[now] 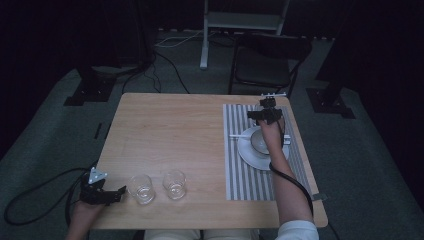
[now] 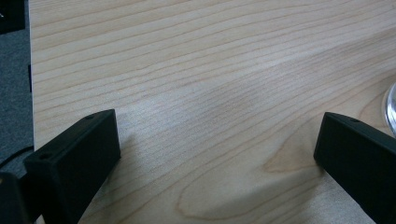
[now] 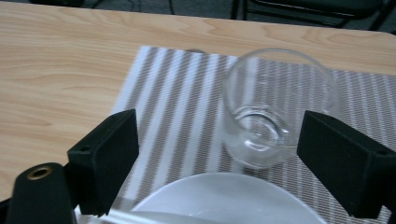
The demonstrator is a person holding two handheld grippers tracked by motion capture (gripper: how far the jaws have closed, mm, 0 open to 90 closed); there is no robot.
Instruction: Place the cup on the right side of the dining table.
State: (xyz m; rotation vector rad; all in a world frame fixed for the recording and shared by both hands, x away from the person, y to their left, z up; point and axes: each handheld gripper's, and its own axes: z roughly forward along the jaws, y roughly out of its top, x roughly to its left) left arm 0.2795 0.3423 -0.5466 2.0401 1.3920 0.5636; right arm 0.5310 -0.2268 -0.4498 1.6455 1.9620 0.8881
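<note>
A clear empty glass (image 3: 275, 112) stands upright on the striped placemat (image 3: 187, 93), just ahead of my right gripper (image 3: 219, 123). Its jaws are wide open on either side of the glass and touch nothing. In the high view the right gripper (image 1: 266, 107) hovers over the mat's far end, beyond a white plate (image 1: 247, 155) that carries a bowl (image 1: 257, 141). My left gripper (image 1: 119, 194) rests open at the table's front left corner, beside two more empty glasses (image 1: 141, 188) (image 1: 174, 183). In the left gripper view its jaws (image 2: 217, 126) span bare wood, with a glass edge (image 2: 391, 107) at the right.
A white utensil handle (image 1: 239, 134) sticks out left from the plate. The plate's rim (image 3: 224, 196) lies right under the right gripper. A dark chair (image 1: 265, 65) stands behind the table. The left table edge (image 2: 31, 93) is close to the left gripper.
</note>
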